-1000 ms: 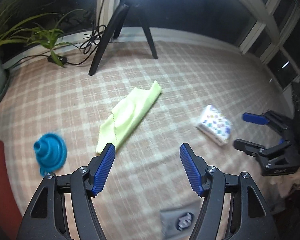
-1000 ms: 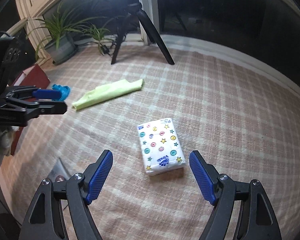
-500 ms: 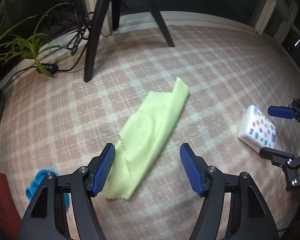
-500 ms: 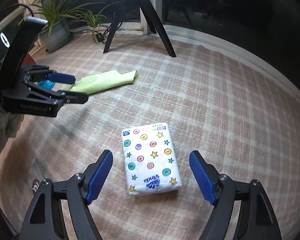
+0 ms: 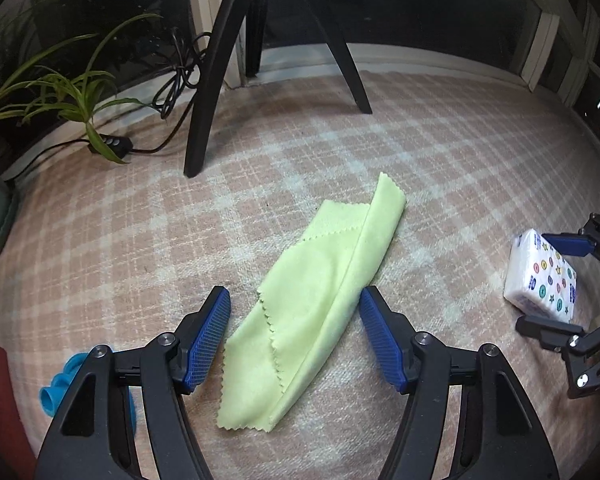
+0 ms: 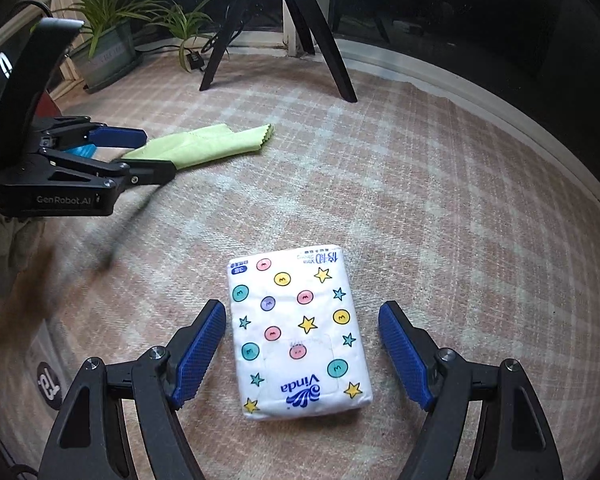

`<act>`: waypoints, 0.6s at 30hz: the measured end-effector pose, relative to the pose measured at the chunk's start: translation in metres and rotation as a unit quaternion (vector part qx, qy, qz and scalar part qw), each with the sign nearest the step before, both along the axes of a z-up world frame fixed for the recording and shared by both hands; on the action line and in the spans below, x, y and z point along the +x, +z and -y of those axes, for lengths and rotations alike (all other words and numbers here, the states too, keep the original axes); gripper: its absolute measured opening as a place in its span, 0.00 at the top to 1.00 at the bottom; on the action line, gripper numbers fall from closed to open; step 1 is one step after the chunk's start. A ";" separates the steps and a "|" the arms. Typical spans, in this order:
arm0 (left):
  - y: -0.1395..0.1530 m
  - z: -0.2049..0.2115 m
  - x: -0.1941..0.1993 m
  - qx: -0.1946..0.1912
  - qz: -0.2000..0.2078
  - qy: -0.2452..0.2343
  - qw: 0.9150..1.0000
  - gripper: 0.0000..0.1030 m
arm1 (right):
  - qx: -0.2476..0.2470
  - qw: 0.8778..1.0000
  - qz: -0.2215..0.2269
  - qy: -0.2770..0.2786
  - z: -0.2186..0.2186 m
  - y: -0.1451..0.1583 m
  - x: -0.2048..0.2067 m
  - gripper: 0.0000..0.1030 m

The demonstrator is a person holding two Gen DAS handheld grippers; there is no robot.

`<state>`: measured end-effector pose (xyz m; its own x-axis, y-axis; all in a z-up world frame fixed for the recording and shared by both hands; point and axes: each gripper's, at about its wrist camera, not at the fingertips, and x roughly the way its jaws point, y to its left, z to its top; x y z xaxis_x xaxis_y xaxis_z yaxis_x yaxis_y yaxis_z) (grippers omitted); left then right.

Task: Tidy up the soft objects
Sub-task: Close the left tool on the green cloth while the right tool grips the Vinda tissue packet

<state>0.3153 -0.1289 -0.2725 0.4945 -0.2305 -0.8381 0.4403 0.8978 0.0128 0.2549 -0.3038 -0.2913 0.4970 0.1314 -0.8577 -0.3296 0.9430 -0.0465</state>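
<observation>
Both grippers have closed in since a second ago: the left gripper [image 5: 294, 330], fingers spread, straddles the folded, zigzag-edged lime-green cloth [image 5: 320, 300] on the pink plaid blanket [image 5: 460, 184]; the right gripper [image 6: 302, 354], fingers spread, flanks the star-printed white tissue pack [image 6: 298, 332].

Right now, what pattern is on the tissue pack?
White tissue pack with coloured dots and stars, blue logo. Clearest in the right wrist view.

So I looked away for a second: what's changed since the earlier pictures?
Both open grippers moved in: the left gripper now straddles the folded yellow-green cloth, the right gripper the white star-printed tissue pack. Nothing gripped; cloth and pack lie unmoved on the checked blanket.
</observation>
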 end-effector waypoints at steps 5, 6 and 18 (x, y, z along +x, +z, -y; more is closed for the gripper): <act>-0.001 0.002 -0.004 -0.007 0.010 -0.002 1.000 0.55 | 0.005 1.000 0.007 -0.001 -0.001 -0.001 -0.001 0.27; 0.000 0.002 -0.006 -0.007 0.011 -0.004 1.000 0.62 | 0.007 1.000 0.008 0.000 -0.001 -0.002 -0.001 0.27; -0.001 0.010 -0.017 -0.048 -0.007 -0.014 0.999 0.96 | 0.021 1.000 0.009 0.013 -0.007 0.002 -0.005 0.53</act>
<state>0.2983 -0.1385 -0.2737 0.4750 -0.3244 -0.8180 0.4648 0.8818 -0.0797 0.2496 -0.2969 -0.2889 0.5076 0.1800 -0.8426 -0.3543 0.9350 -0.0137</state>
